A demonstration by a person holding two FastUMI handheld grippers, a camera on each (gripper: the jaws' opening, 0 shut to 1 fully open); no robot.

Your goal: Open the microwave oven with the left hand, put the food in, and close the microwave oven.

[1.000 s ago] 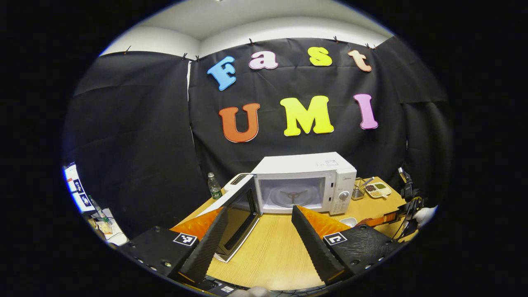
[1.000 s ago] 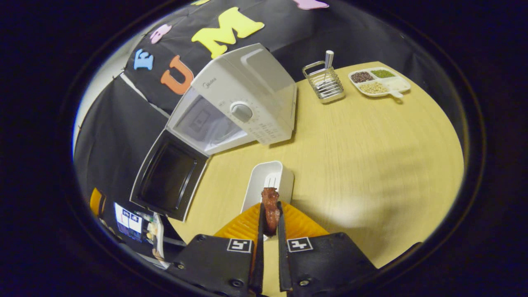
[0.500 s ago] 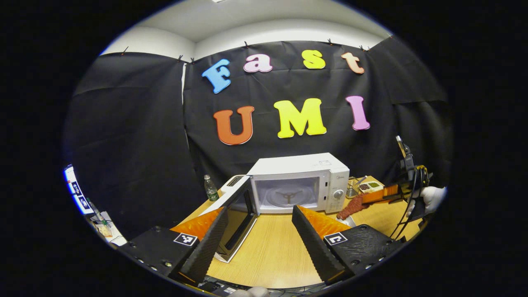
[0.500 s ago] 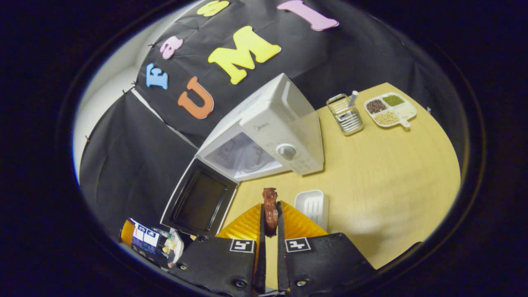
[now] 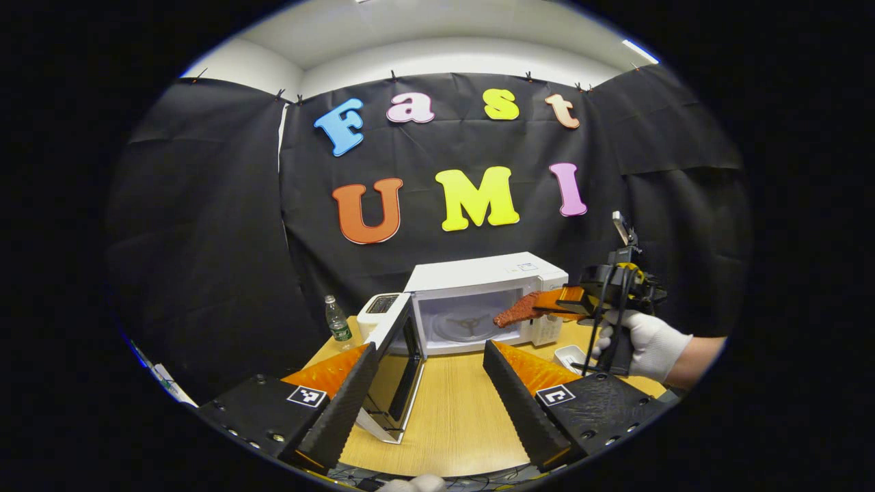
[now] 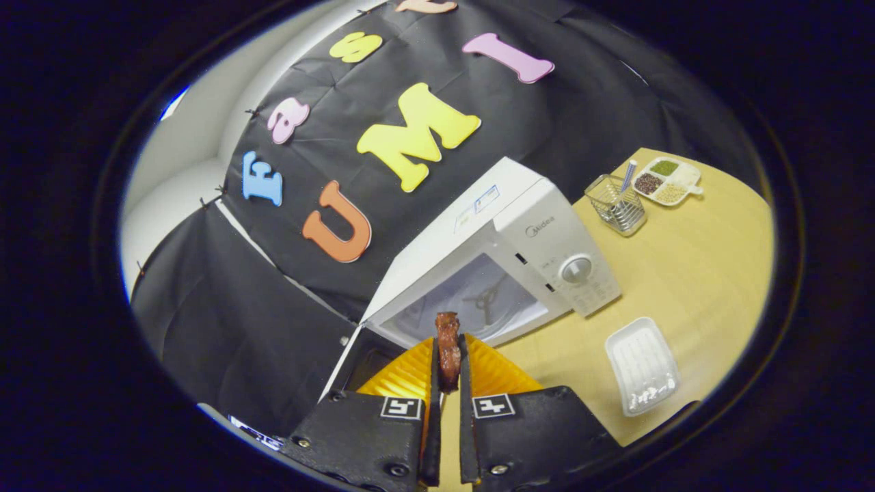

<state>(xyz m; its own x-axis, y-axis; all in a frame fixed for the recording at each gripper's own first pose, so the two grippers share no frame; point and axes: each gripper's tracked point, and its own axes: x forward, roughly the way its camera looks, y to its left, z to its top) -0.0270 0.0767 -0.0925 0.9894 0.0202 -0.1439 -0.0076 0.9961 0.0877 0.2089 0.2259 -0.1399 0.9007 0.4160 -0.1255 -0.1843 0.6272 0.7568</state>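
The white microwave (image 5: pixel 478 283) stands on the wooden table with its door (image 5: pixel 403 348) swung open to the left. Its cavity and turntable (image 6: pixel 478 304) are bare. A brown piece of food (image 6: pixel 448 331) is pinched in my right gripper (image 6: pixel 448 345). In the left gripper view that food (image 5: pixel 514 316) hangs in the air just in front of the cavity's right side, carried by the right gripper (image 5: pixel 550 304) in a white-gloved hand (image 5: pixel 646 342). My left gripper (image 5: pixel 427 393) stands open and holds nothing, low over the table and short of the door.
A white tray (image 6: pixel 642 365) lies on the table in front of the microwave's control panel. A wire basket (image 6: pixel 615 201) and a divided dish of grains (image 6: pixel 666 179) stand at the far right. A water bottle (image 5: pixel 336 320) stands left of the microwave.
The right gripper has risen from the white tray and carried the food left, up to the microwave's opening. The left gripper stays open and has drifted back a little.
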